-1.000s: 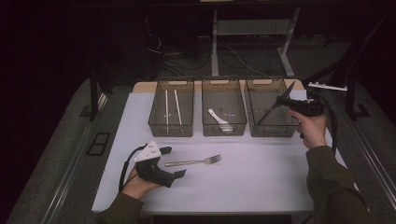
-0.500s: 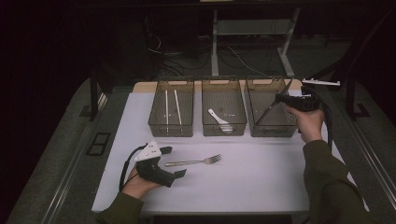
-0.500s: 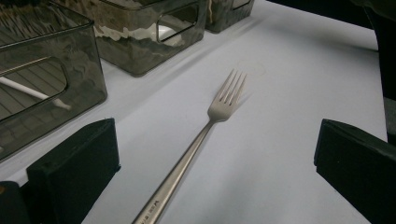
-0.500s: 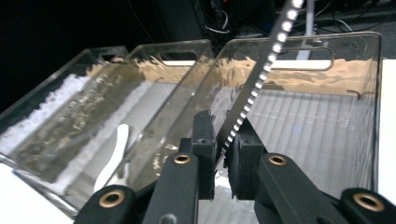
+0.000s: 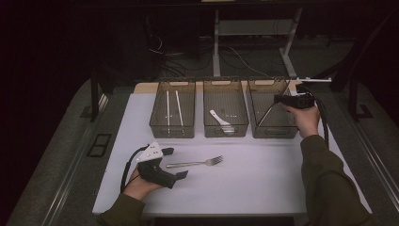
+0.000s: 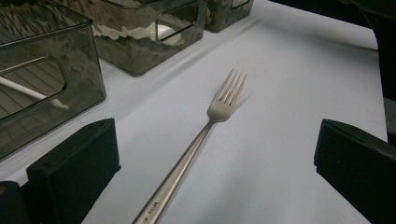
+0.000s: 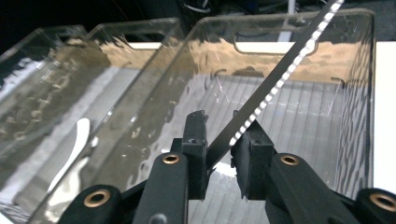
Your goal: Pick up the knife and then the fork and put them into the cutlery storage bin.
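Observation:
A metal fork (image 5: pixel 197 163) (image 6: pixel 219 109) lies on the white table between the wide-apart jaws of my left gripper (image 5: pixel 176 163) (image 6: pixel 215 158), which rests open on the table. My right gripper (image 5: pixel 277 99) (image 7: pixel 220 122) hovers over the right-hand clear bin (image 5: pixel 273 133) (image 7: pixel 359 93). A serrated knife (image 5: pixel 268 113) (image 7: pixel 289 60) slants from between its jaws up over the bin's far rim. Those jaws have just been opening, and the blade still stands between the pads without being clamped.
Three clear bins stand in a row at the back of the table. The left bin (image 5: pixel 155 123) holds two white sticks (image 5: pixel 167 110). The middle bin (image 5: pixel 207 127) holds a white spoon (image 5: pixel 220 120) (image 7: pixel 77 140).
My right hand has shifted a little left over the right bin with the knife between its jaws. The left hand and the fork have stayed put.

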